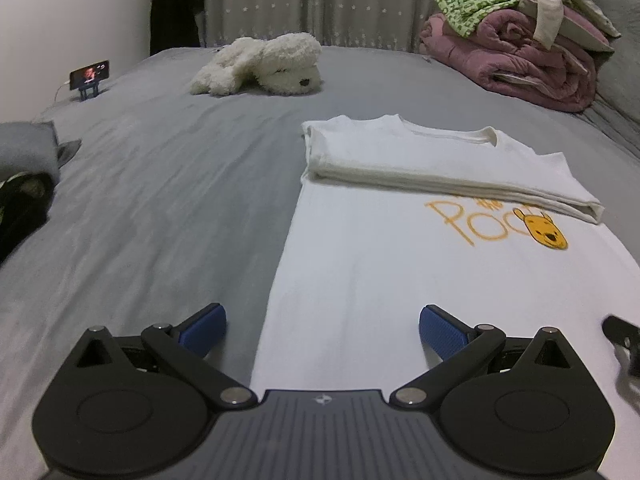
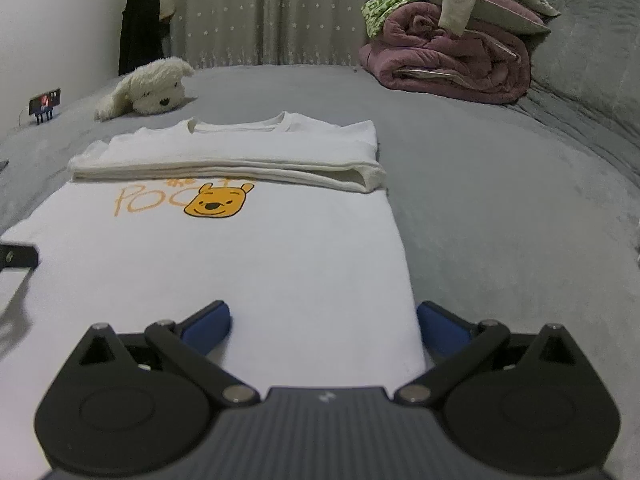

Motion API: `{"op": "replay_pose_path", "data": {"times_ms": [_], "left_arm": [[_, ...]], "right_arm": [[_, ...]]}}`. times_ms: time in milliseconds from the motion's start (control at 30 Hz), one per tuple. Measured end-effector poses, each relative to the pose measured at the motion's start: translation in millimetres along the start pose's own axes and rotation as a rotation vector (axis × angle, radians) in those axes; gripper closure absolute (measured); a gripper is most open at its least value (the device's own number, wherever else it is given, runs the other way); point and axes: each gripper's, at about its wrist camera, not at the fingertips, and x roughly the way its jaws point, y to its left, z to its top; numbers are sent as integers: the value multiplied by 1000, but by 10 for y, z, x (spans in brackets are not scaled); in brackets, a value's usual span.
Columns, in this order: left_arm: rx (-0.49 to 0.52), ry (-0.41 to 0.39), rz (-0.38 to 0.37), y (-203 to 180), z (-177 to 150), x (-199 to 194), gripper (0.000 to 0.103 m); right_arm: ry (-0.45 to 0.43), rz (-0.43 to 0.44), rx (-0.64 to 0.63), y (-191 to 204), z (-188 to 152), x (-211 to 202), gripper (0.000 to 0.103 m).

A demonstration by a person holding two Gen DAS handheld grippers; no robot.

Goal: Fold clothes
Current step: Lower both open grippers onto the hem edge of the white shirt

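Observation:
A white T-shirt (image 1: 360, 264) (image 2: 224, 256) with a yellow bear print lies flat on the grey bed, its collar end folded over toward me into a thick band (image 1: 420, 160) (image 2: 240, 156). My left gripper (image 1: 322, 328) stands open over the shirt's near left edge, one blue pad on the bedsheet side and one over the cloth. My right gripper (image 2: 324, 326) stands open across the shirt's near right edge. Neither holds anything. A dark piece of the other gripper shows at each view's side.
A white plush dog (image 1: 264, 64) (image 2: 148, 88) lies at the far side of the grey bed (image 1: 160, 184) (image 2: 500, 200). A rolled pink quilt topped with clothes (image 1: 516, 52) (image 2: 452, 56) sits far right. A phone on a stand (image 1: 89, 76) is far left, by a grey pillow (image 1: 24, 152).

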Motion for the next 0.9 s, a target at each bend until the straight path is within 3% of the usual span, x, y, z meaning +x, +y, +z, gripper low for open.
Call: {"op": "replay_pose_path", "data": {"times_ms": [267, 467, 600, 700, 900], "left_arm": [[10, 6, 41, 59, -253, -279, 0], [-47, -11, 31, 237, -406, -540, 0], [-77, -29, 19, 322, -497, -684, 0], [-95, -20, 1, 380, -569, -743, 0], [-179, -25, -43, 560, -634, -883, 3]], "right_arm": [[9, 42, 35, -82, 13, 6, 0], [48, 130, 13, -196, 61, -218, 0], [-134, 112, -4, -232, 28, -679, 0], [-155, 115, -13, -256, -20, -906, 0], [25, 133, 199, -691, -165, -870, 0]]}}
